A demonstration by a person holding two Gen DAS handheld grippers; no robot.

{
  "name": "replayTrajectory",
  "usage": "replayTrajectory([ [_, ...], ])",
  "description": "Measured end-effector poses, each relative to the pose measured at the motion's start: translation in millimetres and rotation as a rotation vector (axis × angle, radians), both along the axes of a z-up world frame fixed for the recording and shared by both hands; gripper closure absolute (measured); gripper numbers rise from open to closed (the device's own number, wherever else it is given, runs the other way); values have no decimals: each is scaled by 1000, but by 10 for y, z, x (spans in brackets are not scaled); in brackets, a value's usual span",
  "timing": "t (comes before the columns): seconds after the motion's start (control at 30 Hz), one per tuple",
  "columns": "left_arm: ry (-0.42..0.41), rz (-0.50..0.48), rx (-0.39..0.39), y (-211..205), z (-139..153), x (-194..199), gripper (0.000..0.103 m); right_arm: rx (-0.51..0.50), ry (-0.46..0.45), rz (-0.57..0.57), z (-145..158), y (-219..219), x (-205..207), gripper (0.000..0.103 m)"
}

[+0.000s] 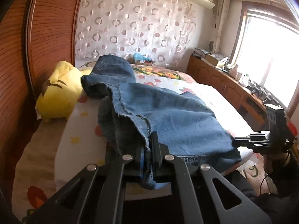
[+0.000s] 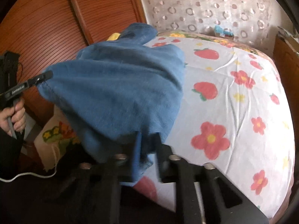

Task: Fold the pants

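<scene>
Left gripper (image 1: 147, 149): clamped on the jeans (image 1: 168, 115) hem.
Right gripper (image 2: 147, 147): clenched on denim too.
Progress: partly folded; flattening remained.

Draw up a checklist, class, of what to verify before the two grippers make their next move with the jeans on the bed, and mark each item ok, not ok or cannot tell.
1. Left gripper clamped on the jeans hem: ok, denim is pinched between its fingers.
2. Right gripper clamped on denim: ok, cloth sits between its fingers, though that view is blurred.
3. Both grips on the same edge: cannot tell.
4. Jeans lying flat: not ok, the far end is bunched and humped.
5. Yellow plush toy clear of the jeans: not ok, it sits right beside the bunched far end.
6. Free bed sheet beside the jeans: ok.
</scene>
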State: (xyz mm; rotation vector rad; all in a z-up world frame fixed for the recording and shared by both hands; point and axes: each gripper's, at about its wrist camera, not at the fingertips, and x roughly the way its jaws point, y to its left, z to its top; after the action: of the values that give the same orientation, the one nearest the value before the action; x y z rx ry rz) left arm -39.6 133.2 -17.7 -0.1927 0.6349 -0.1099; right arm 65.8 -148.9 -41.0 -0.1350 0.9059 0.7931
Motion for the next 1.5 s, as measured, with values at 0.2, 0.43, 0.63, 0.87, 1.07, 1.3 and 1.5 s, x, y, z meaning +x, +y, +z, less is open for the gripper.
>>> replayTrajectory([
  [0.2,50,19,6,79,-168,50,100,-3,-56,22,146,-5,-212,102],
  [0.43,113,1,7,76,-376,71,97,-41,-27,34,6,-1,-283,102],
  [0.63,150,11,3,136,-518,12,95,1,-65,-40,149,-92,-124,57],
  [0.87,117,8,11,126,-407,-13,90,23,-67,-89,58,26,171,44],
  [1.07,47,10,22,109,-196,-45,64,29,-45,-112,-59,239,565,39],
  [1.3,41,-20,-1,-52,-186,221,59,68,47,-85,-192,410,838,39],
  [1.5,46,-60,13,-266,-223,350,59,99,83,-52,-231,458,877,49],
])
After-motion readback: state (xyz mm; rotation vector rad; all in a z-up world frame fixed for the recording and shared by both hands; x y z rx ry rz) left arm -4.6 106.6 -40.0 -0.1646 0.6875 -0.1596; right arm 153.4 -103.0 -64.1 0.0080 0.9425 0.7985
